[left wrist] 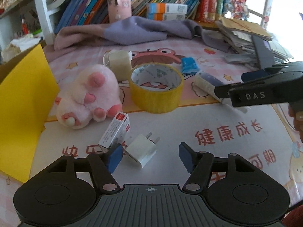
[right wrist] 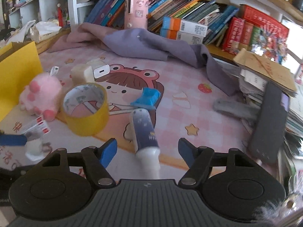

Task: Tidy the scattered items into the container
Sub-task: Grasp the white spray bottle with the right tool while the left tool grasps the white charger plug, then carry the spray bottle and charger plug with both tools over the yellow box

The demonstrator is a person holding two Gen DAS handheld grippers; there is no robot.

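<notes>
My left gripper [left wrist: 149, 156] is open, its jaws either side of a white plug adapter [left wrist: 141, 150] lying next to a small red-and-white box [left wrist: 115, 131]. A pink plush toy [left wrist: 88, 96], a yellow tape roll [left wrist: 156, 88], a cream block [left wrist: 119, 63] and a blue packet [left wrist: 189, 65] lie beyond. The yellow box [left wrist: 20, 102] stands at the left. My right gripper [right wrist: 146, 148] is open, its jaws either side of a blue-and-white tube [right wrist: 144, 132] on the mat. The tube [left wrist: 206, 83] also shows in the left wrist view under the right gripper [left wrist: 265, 89].
A purple cloth [right wrist: 151, 45] lies at the back in front of leaning books [right wrist: 189, 5] and a pink cylinder [right wrist: 136, 9]. A paper stack [right wrist: 269, 75] and a dark flat device [right wrist: 269, 121] sit at the right. A white charger [right wrist: 101, 71] lies by the cream block [right wrist: 82, 73].
</notes>
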